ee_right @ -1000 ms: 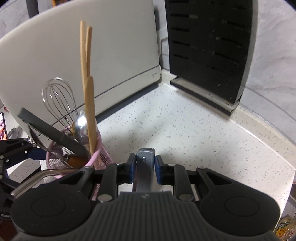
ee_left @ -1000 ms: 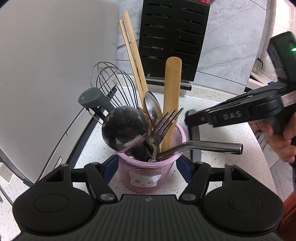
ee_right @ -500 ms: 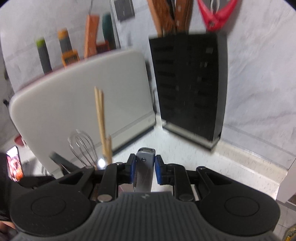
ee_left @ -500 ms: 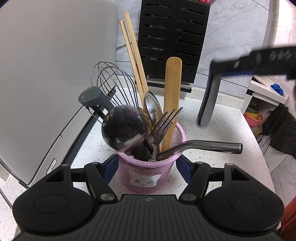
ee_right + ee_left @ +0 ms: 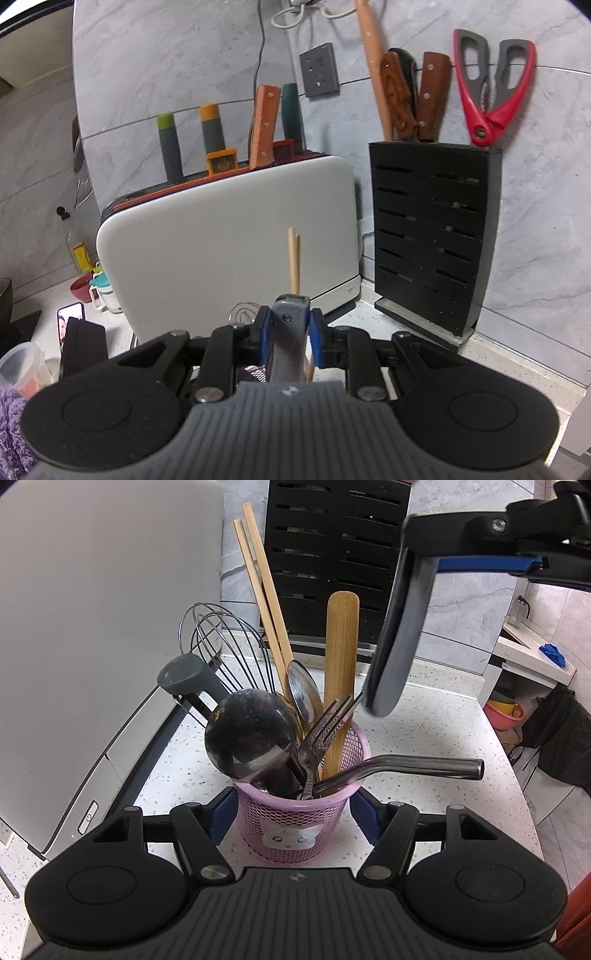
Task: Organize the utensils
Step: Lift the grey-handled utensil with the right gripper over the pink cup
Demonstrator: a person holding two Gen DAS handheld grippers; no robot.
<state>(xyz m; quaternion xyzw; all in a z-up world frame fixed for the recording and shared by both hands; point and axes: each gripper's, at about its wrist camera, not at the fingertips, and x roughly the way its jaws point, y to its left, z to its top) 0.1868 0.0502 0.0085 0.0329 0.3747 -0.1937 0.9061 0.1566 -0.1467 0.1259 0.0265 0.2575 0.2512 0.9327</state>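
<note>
A pink mesh basket (image 5: 295,834) stands on the speckled counter between the blue pads of my left gripper (image 5: 293,808). Its jaws are closing and the pads lie against the basket's sides. The basket holds a whisk (image 5: 221,642), chopsticks (image 5: 262,579), a wooden spatula (image 5: 341,657), a dark ladle (image 5: 251,734), forks (image 5: 325,727), a spoon and a bent metal straw (image 5: 406,768). My right gripper (image 5: 289,325) is shut on a grey-handled utensil (image 5: 288,332). In the left wrist view that utensil (image 5: 395,646) hangs above the basket's right rim; its working end is hidden.
A black knife block (image 5: 432,240) with knives and red scissors (image 5: 491,85) stands in the corner. A white rack (image 5: 229,240) with knife handles behind it sits to its left. A phone (image 5: 70,321) lies at the far left. The counter (image 5: 461,738) ends at the right.
My right gripper has risen with the grey-handled utensil, from beside the basket to above it, and tilted up towards the wall. The left pads have drawn in slightly around the basket.
</note>
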